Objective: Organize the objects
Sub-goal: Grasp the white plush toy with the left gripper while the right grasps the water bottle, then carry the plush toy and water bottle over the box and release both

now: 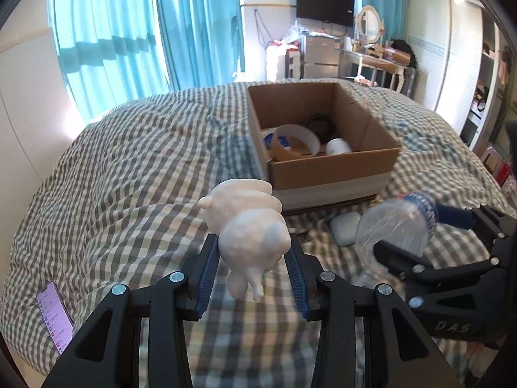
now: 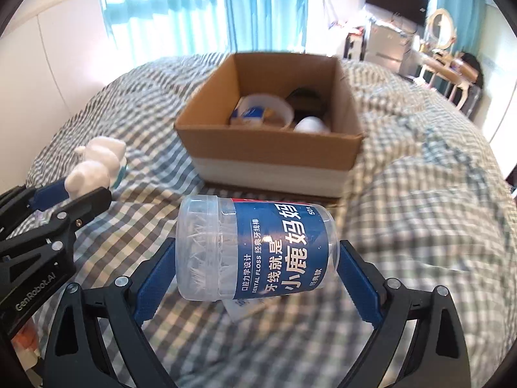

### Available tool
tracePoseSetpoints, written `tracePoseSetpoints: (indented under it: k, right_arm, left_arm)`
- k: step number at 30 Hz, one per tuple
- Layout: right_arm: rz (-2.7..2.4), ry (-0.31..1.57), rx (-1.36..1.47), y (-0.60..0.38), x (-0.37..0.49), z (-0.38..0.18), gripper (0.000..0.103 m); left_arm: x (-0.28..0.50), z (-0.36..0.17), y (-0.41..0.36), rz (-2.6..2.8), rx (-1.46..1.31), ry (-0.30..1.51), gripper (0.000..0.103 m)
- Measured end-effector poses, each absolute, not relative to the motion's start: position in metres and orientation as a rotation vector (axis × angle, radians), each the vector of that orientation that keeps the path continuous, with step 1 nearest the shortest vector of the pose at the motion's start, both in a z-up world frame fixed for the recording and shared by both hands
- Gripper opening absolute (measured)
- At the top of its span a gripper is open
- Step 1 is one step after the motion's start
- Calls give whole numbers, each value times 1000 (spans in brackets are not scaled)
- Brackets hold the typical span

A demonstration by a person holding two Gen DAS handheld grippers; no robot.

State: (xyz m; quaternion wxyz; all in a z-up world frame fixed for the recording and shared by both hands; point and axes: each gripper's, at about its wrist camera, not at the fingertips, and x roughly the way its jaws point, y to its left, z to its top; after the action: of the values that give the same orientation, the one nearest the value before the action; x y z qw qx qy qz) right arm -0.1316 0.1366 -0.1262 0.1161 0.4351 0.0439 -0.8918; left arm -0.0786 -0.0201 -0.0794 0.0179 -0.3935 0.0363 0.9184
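My left gripper (image 1: 253, 252) is shut on a white animal figurine (image 1: 248, 223) and holds it above the checked bed cover, short of the open cardboard box (image 1: 332, 174). It also shows in the right wrist view (image 2: 97, 168). My right gripper (image 2: 257, 255) is shut on a clear dental floss jar (image 2: 258, 249) with a blue label, held sideways above the bed in front of the cardboard box (image 2: 271, 165). The jar also shows in the left wrist view (image 1: 400, 223). The box holds a tape roll (image 1: 297, 139), a white bottle (image 1: 337, 147) and dark items.
A small white case (image 1: 345, 228) lies on the bed near the box's front. A phone (image 1: 55, 318) with a lit screen lies at the bed's left edge. Teal curtains, a dresser and a wall TV stand beyond the bed.
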Motion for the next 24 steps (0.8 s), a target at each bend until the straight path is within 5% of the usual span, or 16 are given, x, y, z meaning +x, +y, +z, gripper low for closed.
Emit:
tracePoseSetpoints:
  k: [24]
  right_arm:
    - [-2795,185,1028,185,-98,-31,95]
  left_arm:
    - [-92,-22,12,2842,-1078,123,41]
